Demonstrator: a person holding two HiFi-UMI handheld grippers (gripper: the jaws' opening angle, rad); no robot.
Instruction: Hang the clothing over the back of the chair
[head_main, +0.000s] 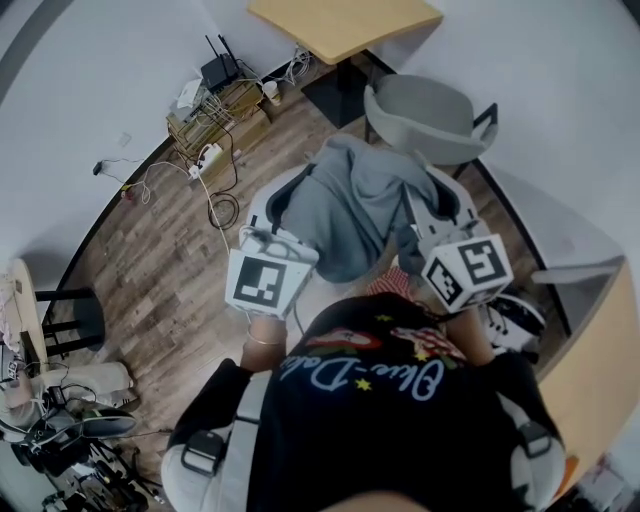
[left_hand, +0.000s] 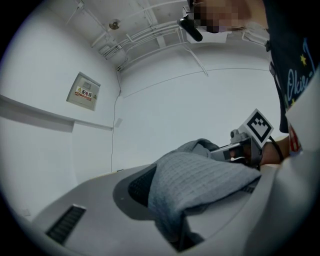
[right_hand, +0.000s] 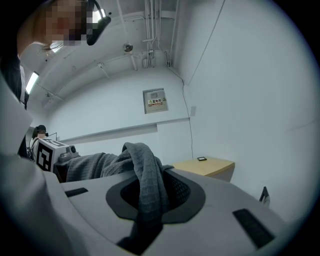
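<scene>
A grey knitted garment (head_main: 350, 205) hangs stretched between my two grippers, in front of my body. My left gripper (head_main: 277, 208) is shut on its left edge; in the left gripper view the cloth (left_hand: 200, 180) bulges out from between the jaws (left_hand: 176, 236). On the garment's right edge my right gripper (head_main: 432, 203) is shut, and the fabric (right_hand: 145, 185) drapes over its jaws (right_hand: 141, 235). The grey chair (head_main: 430, 115) stands just beyond the garment, its curved back towards me. Each gripper shows in the other's view: the right gripper (left_hand: 250, 140) and the left gripper (right_hand: 50, 155).
A wooden table (head_main: 345, 25) stands behind the chair. Cables, a power strip and a router on a crate (head_main: 215, 110) lie on the wood floor at the left. A black stool (head_main: 70, 315) is far left. A white counter edge (head_main: 580, 270) runs along the right.
</scene>
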